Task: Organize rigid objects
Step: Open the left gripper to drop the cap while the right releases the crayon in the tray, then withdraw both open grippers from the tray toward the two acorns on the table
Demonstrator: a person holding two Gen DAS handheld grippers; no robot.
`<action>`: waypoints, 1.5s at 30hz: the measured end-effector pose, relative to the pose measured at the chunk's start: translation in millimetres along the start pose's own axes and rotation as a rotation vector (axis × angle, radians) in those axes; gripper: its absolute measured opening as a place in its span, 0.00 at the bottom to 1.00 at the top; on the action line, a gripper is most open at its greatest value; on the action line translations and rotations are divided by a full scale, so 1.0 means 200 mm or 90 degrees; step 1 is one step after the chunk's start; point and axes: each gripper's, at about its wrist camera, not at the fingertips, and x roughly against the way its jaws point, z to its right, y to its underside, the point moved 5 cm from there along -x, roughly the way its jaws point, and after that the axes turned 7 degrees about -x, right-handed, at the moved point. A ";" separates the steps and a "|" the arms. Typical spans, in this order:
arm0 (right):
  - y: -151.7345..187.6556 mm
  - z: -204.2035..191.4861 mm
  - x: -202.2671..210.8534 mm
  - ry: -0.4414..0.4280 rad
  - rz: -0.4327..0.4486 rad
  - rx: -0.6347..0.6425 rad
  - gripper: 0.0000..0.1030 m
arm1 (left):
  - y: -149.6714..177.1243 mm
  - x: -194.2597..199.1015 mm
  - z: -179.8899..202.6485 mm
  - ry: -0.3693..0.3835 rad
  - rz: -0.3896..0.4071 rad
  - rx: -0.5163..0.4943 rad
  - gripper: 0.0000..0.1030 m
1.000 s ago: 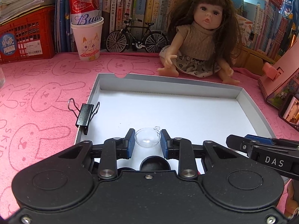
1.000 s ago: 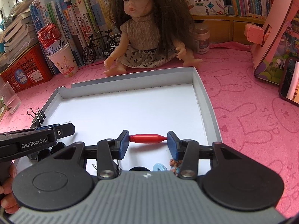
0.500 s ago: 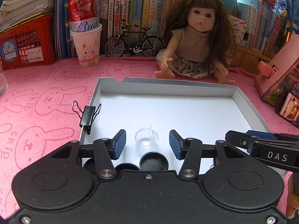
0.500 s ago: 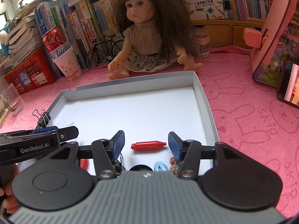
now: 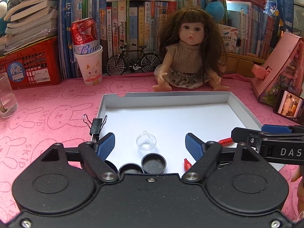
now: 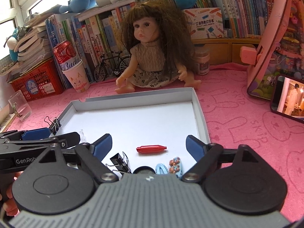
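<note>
Left wrist view: left hand-held gripper [image 5: 150, 145] spread wide, holding nothing; clear cup [image 5: 146, 142] lying on the white tray [image 5: 171, 96] between the fingers (touching neither), black lids [image 5: 153, 163] just nearer.

Right wrist view: right hand-held gripper [image 6: 149, 145] likewise wide apart, empty; red capsule [image 6: 151, 149] on the tray floor between the fingers, binder clip [image 6: 120, 162] and blue hair clips [image 6: 169, 166] near the camera.

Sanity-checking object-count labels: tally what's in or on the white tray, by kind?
Black round caps: 3 (one half hidden)
Red capsules: 2
Binder clips: 2 (one clipped on the tray wall)
Hair clips: 2
Clear dome: 1
Total: 10
</note>
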 end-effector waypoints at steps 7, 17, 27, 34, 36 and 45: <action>0.02 -0.01 0.11 -0.016 0.023 0.023 0.99 | 0.05 0.14 0.00 -0.017 0.018 0.020 0.79; 0.08 -0.03 0.27 -0.031 0.060 0.073 1.00 | 0.14 0.33 0.07 0.003 0.042 0.025 0.80; 0.15 0.02 0.37 -0.041 0.077 0.071 1.00 | 0.22 0.45 0.16 0.013 0.060 -0.001 0.80; 0.20 0.08 0.41 -0.039 0.075 0.056 1.00 | 0.28 0.51 0.21 0.022 0.063 -0.009 0.81; 0.22 0.09 0.41 -0.037 0.076 0.057 1.00 | 0.31 0.53 0.22 0.026 0.060 -0.010 0.81; 0.31 0.11 0.43 -0.028 0.059 0.076 1.00 | 0.44 0.56 0.28 0.035 0.052 -0.015 0.81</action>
